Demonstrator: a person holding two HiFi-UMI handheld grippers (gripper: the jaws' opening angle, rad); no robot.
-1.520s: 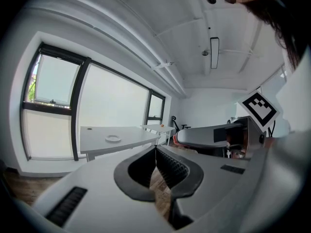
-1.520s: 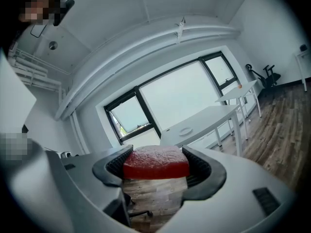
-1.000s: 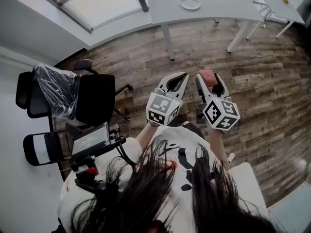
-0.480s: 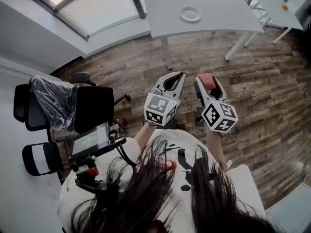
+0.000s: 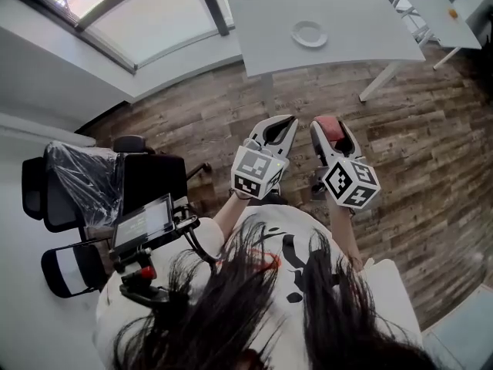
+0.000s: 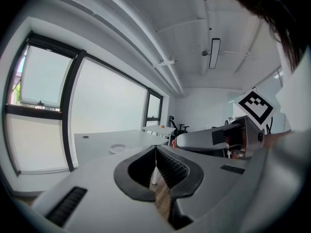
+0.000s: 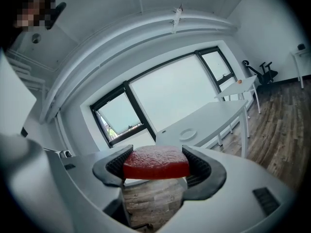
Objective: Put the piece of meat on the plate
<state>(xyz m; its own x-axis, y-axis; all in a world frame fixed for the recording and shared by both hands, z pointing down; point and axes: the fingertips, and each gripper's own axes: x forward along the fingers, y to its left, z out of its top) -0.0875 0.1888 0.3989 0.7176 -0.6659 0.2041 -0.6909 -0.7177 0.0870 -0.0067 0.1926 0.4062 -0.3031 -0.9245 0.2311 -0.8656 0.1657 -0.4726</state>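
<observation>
A red slab of meat [image 7: 155,163] sits clamped between the jaws of my right gripper [image 7: 156,165], which is shut on it. From above, the meat [image 5: 330,124] shows at that gripper's [image 5: 331,128] tip, held over the wood floor. Beside it, my left gripper [image 5: 277,129] is shut with nothing in it; its jaws [image 6: 155,152] meet at the tip. A small white plate [image 5: 309,34] lies on the white table [image 5: 362,29] well ahead of both grippers. The plate [image 7: 187,134] also shows on that table in the right gripper view, and faintly in the left gripper view [image 6: 117,149].
A second white table [image 5: 431,6] with a small orange thing [image 5: 452,11] stands at the far right. Black office chairs [image 5: 100,183] and a device with a screen [image 5: 142,223] are at my left. A large window [image 5: 146,10] runs along the far left wall.
The view has moved forward: the table and plate lie lower and closer in the head view. Both grippers keep their pose, the meat still held.
</observation>
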